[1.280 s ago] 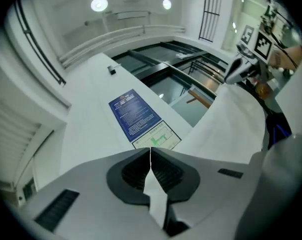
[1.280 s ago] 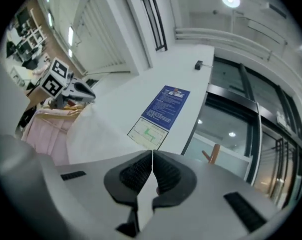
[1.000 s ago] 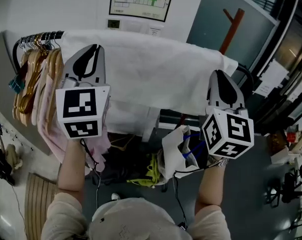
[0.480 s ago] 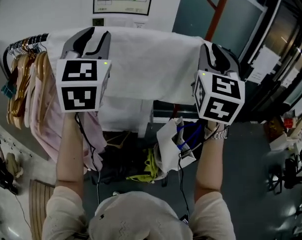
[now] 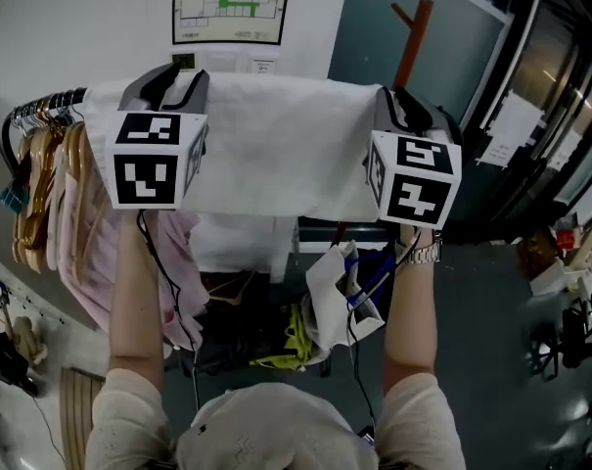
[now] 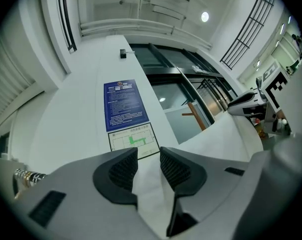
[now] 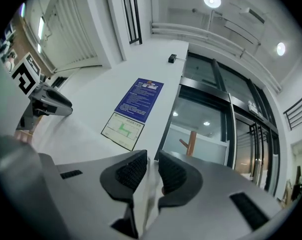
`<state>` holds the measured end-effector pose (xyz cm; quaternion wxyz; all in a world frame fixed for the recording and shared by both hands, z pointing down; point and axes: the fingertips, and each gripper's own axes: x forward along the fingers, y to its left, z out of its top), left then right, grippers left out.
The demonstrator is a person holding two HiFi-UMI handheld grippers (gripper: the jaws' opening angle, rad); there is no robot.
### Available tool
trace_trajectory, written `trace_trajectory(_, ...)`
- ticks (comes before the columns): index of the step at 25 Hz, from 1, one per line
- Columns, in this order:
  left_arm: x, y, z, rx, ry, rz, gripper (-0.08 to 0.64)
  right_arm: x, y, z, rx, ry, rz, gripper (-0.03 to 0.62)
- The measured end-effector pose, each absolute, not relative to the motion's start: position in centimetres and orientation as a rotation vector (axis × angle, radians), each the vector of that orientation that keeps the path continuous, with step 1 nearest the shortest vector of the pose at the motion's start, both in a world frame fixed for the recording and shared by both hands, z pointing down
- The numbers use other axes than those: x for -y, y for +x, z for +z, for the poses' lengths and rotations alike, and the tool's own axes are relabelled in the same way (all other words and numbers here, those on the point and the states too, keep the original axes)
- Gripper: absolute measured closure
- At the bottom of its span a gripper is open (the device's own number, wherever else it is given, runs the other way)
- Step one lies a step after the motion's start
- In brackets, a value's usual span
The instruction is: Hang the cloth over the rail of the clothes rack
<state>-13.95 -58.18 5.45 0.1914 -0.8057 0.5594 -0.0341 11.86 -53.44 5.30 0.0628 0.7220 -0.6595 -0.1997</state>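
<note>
- Cloth (image 5: 276, 135): white, draped over the rail (image 5: 49, 100) of the clothes rack, hanging down the near side. It spans the stretch between the two grippers.
- Left gripper (image 6: 149, 156): up at the cloth's left top edge. Jaws are clearly apart, with a strip of cloth running through the gap and the pads not pressing on it.
- Right gripper (image 7: 152, 164): at the cloth's right top edge. Jaws are only a narrow gap apart, with a thin fold of cloth in the gap. No clear clamp is visible.
- Both grippers sit at about rail height, well apart, with the marker cubes facing the head camera.
- Left of the cloth on the same rail: a row of wooden hangers (image 5: 51, 179), with a pink garment (image 5: 95, 243) hanging just beside the cloth's left edge.
- Below the cloth: a white bag (image 5: 333, 292) and something yellow-green (image 5: 296, 336) on the floor.
- Wall behind: a floor-plan sign (image 5: 227, 3) with a blue notice (image 6: 123, 104) above it.
- A wooden coat stand (image 5: 411, 37) is behind the right end of the rack.
- There is a watch (image 5: 425, 253) on the right wrist.
</note>
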Motion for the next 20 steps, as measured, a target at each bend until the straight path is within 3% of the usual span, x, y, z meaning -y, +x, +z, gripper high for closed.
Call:
trace_trajectory(3, 58.3, -13.9, 5.2, -1.575, -2.274, -0.083, 0.432, 53.5, 12.2, 5.0, 1.973, 2.195, -0.605, 0.517)
trace_trajectory(6, 58.4, -14.0, 5.1, -1.587, -2.283, -0.056, 0.431, 53.5, 12.9, 4.9, 1.958, 2.217, -0.598, 0.566)
trace_trajectory(20, 58.6, -14.0, 4.9, -1.617, -2.255, 0.005, 0.431, 53.9, 16.2, 4.5, 2.051, 2.258, -0.446, 0.568)
